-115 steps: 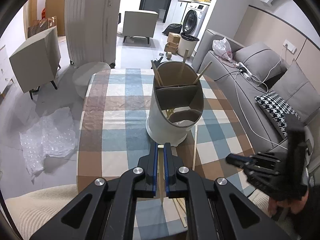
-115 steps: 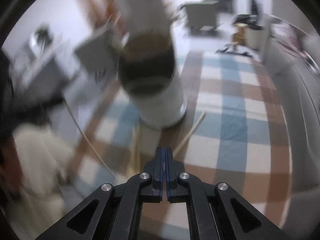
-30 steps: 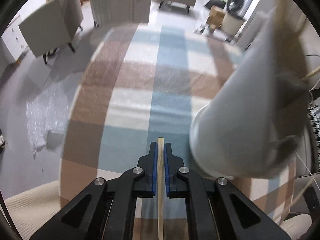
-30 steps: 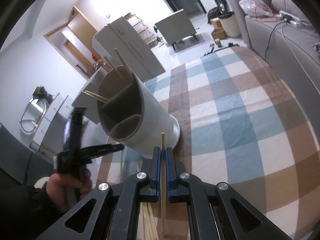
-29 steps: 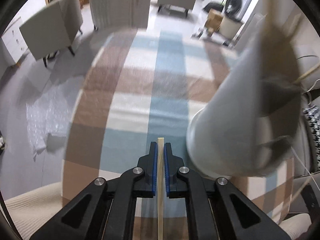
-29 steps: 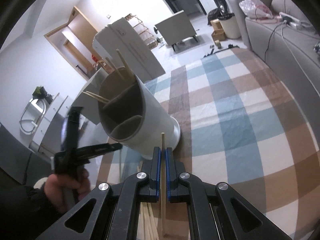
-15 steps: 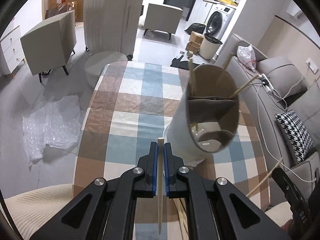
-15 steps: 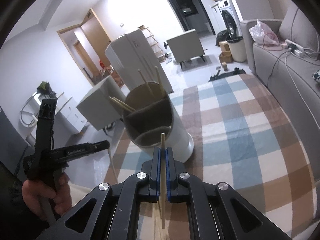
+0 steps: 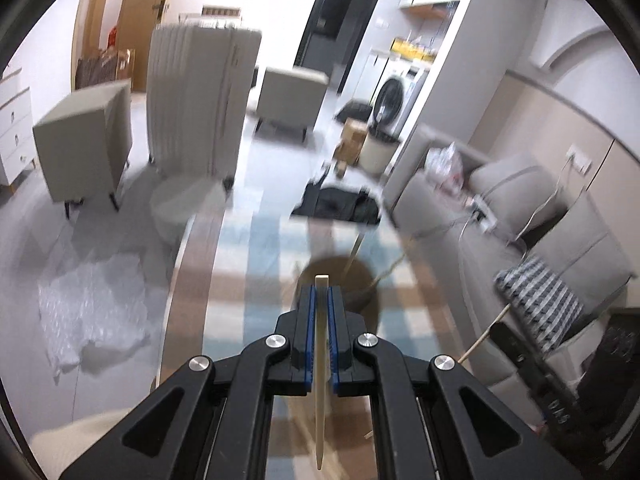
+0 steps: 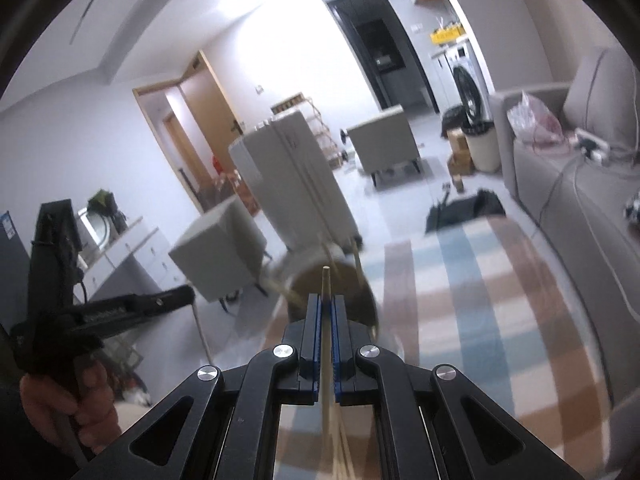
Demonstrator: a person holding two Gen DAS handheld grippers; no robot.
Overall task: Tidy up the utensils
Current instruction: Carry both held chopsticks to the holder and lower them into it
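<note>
Utensil holder (image 9: 340,280) on the checked table (image 9: 232,292), sofa (image 9: 540,240) right, armchair (image 9: 86,136) left beyond.

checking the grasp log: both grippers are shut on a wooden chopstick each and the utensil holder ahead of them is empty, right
Not quite. The utensil holder is not empty: the right wrist view shows chopsticks already sticking out of it. The rest holds: the left gripper and right gripper are each shut on a wooden chopstick.
</note>
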